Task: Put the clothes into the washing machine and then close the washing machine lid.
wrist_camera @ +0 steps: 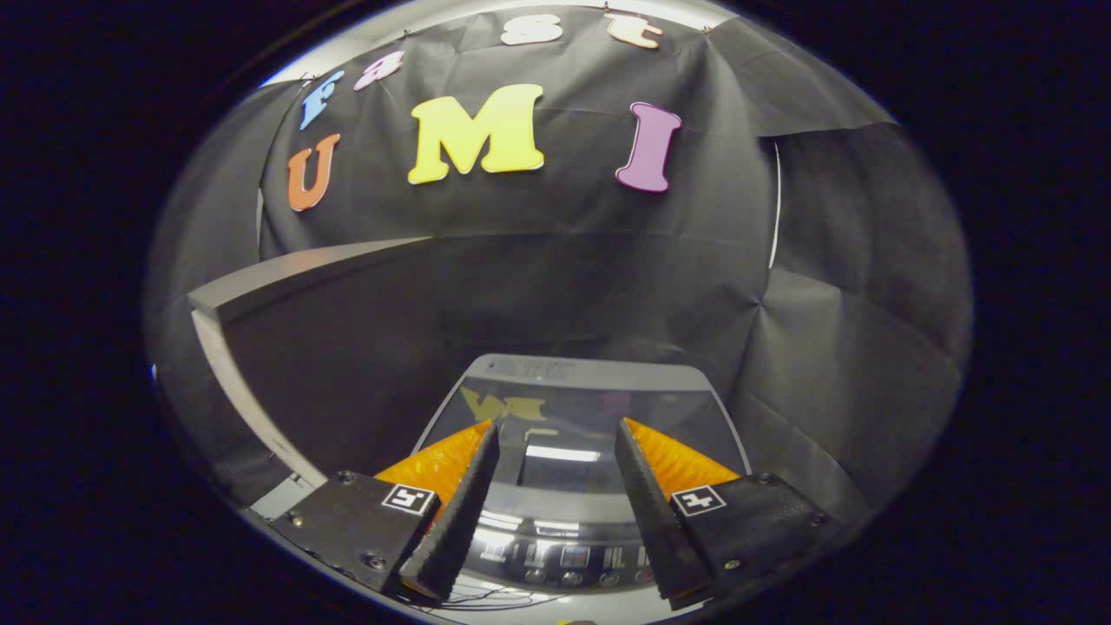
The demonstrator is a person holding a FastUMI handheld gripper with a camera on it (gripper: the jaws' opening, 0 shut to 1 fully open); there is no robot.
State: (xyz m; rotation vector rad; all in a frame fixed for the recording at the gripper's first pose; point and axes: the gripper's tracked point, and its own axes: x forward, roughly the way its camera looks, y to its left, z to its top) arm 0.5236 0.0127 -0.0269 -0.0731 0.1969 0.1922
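Gripper [555, 424] is hovering over the washing machine [568, 555], fingers spread wide with nothing between them but a clear gap. Through that gap the machine's lid [577, 408] is showing: a glossy dark panel with a grey frame, lying flat and closed, reflecting an overhead light strip. Fingertips are sitting over the lid's near half, one toward each side edge; whether they are touching it or floating above cannot be told. Closer in, between the finger bases, the control panel [555, 554] is running along the machine's front edge as a curved shiny strip with a row of small buttons, too small to make out. A thin cable [473, 597] is trailing below the panel near the left finger's base. The lid's far edge is sitting just short of the black cloth wall [564, 260], which is wrapping around behind and on both sides. A grey ledge [286, 276] is crossing the wall on the left, well above the lid, and a pale strut [239, 391] is slanting down from its end toward the machine's left side. Clothes are not showing on the lid or at the fingers.
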